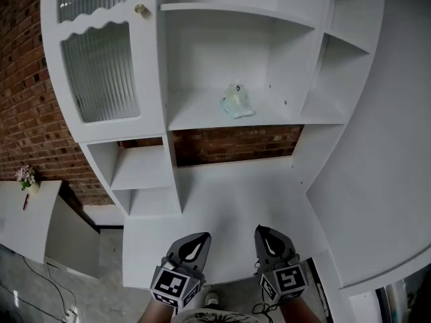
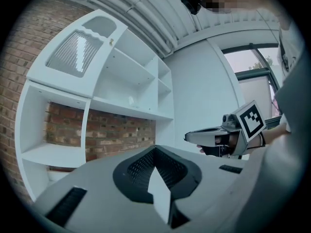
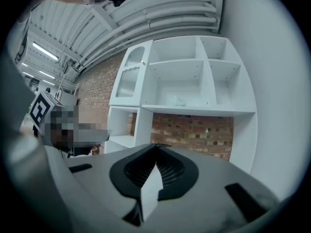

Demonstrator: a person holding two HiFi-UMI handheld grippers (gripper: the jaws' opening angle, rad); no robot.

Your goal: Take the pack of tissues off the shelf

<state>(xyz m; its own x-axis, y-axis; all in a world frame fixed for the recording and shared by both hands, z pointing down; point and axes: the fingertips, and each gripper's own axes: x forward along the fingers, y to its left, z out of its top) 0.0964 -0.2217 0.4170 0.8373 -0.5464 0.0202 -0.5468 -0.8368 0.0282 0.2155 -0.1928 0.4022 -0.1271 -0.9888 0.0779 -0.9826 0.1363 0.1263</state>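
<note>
The pack of tissues (image 1: 237, 102), pale and crumpled, lies on the middle shelf of the white shelf unit (image 1: 202, 116). It also shows small and far off in the left gripper view (image 2: 130, 100) and the right gripper view (image 3: 178, 100). Low in the head view, over the front edge of the white desk, my left gripper (image 1: 192, 242) and right gripper (image 1: 268, 237) sit side by side, well short of the shelf. Both are shut, with nothing between the jaws. My left gripper's (image 2: 155, 150) own view also takes in the right gripper (image 2: 190, 138) beside it. The right gripper's (image 3: 156, 146) jaws point at the shelf.
A cabinet door with ribbed glass (image 1: 97, 66) and a brass knob (image 1: 141, 9) stands left of the open shelf. Brick wall (image 1: 236, 143) shows under the shelf, above the white desk top (image 1: 222, 200). A small flower pot (image 1: 27, 177) sits on a side table at far left.
</note>
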